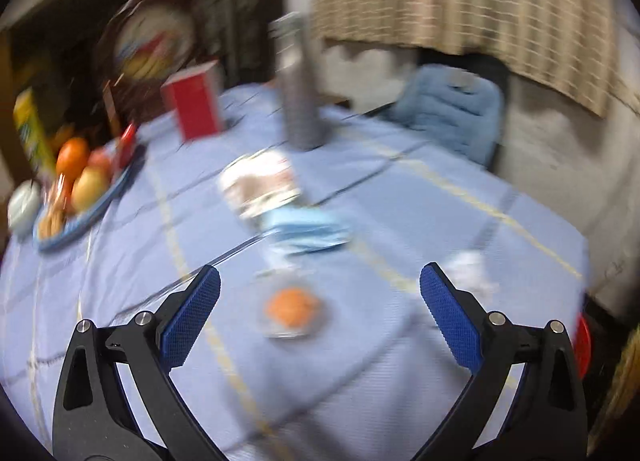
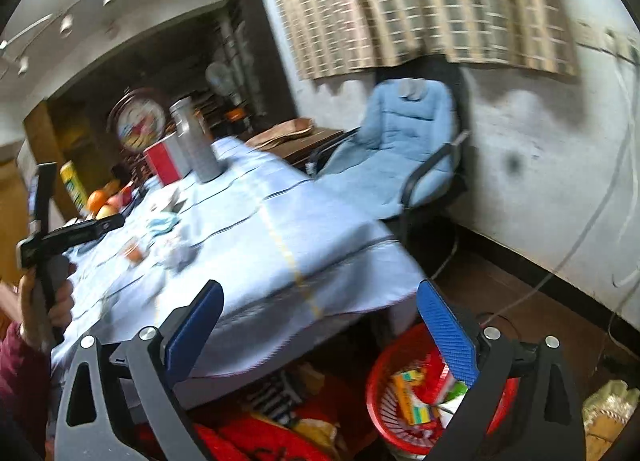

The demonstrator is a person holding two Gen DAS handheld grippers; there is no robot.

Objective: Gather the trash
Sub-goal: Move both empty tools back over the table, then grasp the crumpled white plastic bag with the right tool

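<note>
Though gaping, right gripper (image 2: pixel 320 307) above basket (image 2: pixel 384 393)

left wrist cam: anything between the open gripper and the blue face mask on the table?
Yes. In the left wrist view an orange piece in clear wrapping lies on the tablecloth between the left gripper and the face mask. Too blurred to identify further.

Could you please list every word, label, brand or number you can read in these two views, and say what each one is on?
None can be read.
The red box: no legible print.
The yellow carton: print blurred.
The white wrapper: markings blurred.
The round clock: face blurred.
The packets in the red basket: print too small and blurred.
</note>
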